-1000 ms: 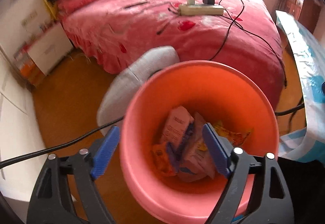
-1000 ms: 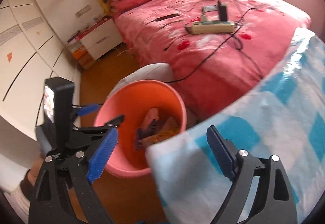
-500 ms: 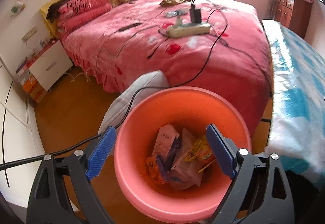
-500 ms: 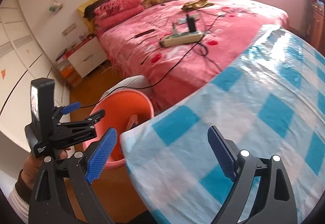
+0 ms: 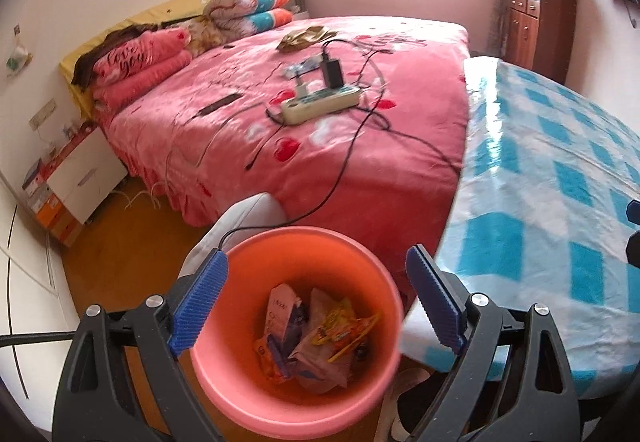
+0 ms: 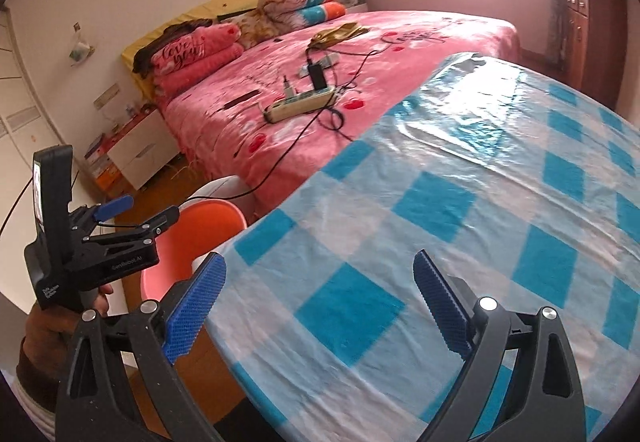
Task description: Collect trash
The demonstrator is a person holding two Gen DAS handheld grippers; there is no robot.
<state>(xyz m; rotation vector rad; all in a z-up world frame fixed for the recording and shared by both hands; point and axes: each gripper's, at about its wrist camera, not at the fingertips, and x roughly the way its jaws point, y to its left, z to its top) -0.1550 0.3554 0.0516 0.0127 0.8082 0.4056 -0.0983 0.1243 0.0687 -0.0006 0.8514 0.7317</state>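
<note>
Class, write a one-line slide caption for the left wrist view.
Open left gripper above a pink bin holding wrappers, beside a pink bed.

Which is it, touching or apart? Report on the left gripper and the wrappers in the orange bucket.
Apart. Left wrist view: the pads of the open left gripper flank the wrappers, with orange bucket wall showing between on both sides.

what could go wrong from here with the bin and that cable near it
1. A black cable hangs off the pink bed and ends close to the orange bin rim; the left gripper, empty and open above the bin, could snag it and drag the power strip.
2. The bin stands close beside the checked table edge, so a careless swing might tip it and spill the wrappers.
3. The right gripper is opening with nothing between its fingers and could catch the glossy cover.
</note>
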